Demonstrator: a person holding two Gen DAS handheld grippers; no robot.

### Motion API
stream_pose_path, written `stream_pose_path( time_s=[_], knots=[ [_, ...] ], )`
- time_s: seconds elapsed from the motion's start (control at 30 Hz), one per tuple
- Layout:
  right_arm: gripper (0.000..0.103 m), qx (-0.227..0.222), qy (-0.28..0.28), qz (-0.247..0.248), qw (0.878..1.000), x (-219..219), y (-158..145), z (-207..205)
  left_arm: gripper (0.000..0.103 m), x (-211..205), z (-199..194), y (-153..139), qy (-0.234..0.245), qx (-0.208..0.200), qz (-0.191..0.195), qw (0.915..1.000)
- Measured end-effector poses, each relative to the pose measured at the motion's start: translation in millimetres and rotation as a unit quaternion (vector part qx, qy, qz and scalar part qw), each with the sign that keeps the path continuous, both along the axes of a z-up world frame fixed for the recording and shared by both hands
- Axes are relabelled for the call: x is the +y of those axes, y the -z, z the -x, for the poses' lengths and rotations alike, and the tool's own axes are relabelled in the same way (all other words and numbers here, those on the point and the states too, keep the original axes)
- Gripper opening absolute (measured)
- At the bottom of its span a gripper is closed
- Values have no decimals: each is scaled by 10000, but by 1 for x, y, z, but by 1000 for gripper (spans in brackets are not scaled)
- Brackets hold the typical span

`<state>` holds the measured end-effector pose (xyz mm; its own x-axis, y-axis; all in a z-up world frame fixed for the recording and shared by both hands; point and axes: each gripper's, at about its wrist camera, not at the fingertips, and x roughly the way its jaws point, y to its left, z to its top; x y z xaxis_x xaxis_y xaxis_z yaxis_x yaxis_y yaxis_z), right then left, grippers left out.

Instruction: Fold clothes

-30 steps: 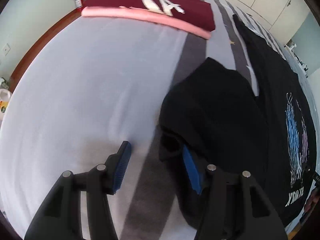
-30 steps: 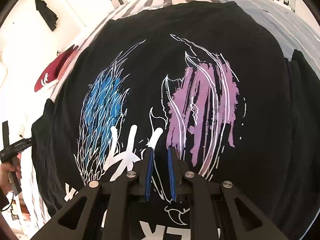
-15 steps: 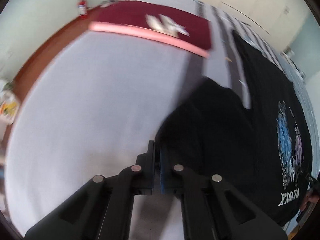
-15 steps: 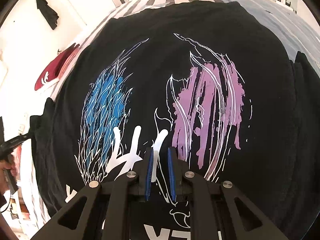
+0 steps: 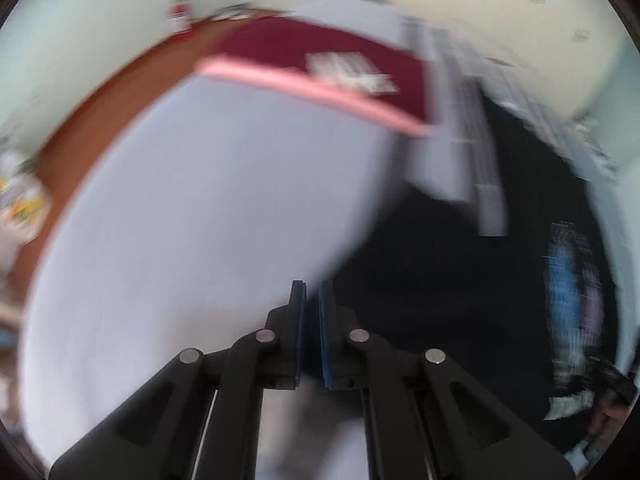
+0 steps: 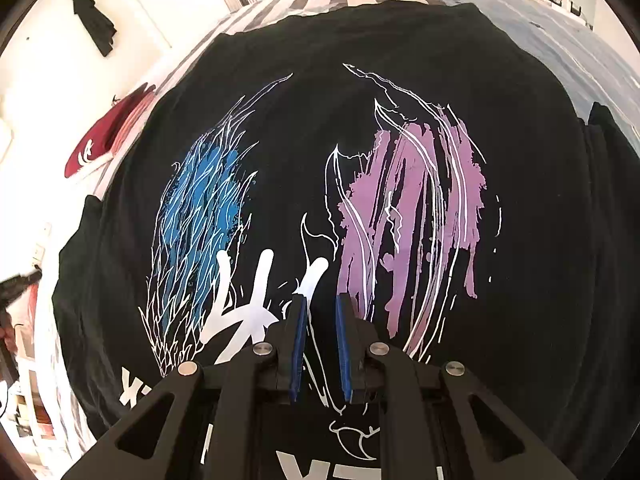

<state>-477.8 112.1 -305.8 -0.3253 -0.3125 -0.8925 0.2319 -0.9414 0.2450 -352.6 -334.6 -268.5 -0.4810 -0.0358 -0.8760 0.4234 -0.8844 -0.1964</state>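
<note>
On bed [image 5: 208, 208], spread black T-shirt [image 6: 320, 128]

black printed T-shirt [image 6: 400, 92] (spread flat), on bed

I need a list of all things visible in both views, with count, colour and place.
black T-shirt: 1, black, blue and purple print, spread on bed
red garment: 1, dark red, folded, far end of bed
pink garment: 1, pink, under the red garment
bed sheet: 1, pale, grey stripes
hanging garment: 1, black, on wall
left tool: 1, black, jaws opening, black T-shirt cloth between them
right tool: 1, black, open above print, empty
</note>
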Motion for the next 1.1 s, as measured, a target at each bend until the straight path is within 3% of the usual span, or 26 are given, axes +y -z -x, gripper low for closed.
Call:
stream_pose_path(
  time_s=[0.13,0.2,0.3,0.37,0.47,0.6,0.67,0.77,0.83,0.9,1.0,1.1],
  knots=[
    [13,24,7,-18,10000,0,0,-1,12,69,60,10,1092,235,-368,9931],
    [13,28,15,-9,10000,0,1,-2,12,98,85,24,1695,107,-270,9851],
    [13,33,16,13,10000,2,1,-3,12,111,122,50,2005,-63,27,9797],
    [13,39,8,29,10000,3,1,-3,12,100,135,57,1837,-145,392,9821],
    [13,60,-16,55,10000,4,2,-5,12,63,140,56,1165,-99,458,9921],
    [13,66,-2,118,9999,6,3,-4,15,17,138,48,449,-141,799,9957],
    [13,66,21,132,9999,6,3,-4,15,7,134,39,334,-45,631,9974],
    [13,80,48,134,9999,6,3,-5,15,28,128,20,834,302,428,9951],
    [13,96,31,108,9999,5,3,-5,15,57,127,16,1427,407,164,9888],
    [13,95,12,96,9999,5,3,-5,15,86,127,27,2009,252,14,9793],
    [13,94,-39,58,9999,4,3,-4,15,106,146,54,2337,-50,378,9716],
    [13,78,-72,36,9999,3,3,-3,15,82,153,64,1997,36,742,9770]
  ],
)
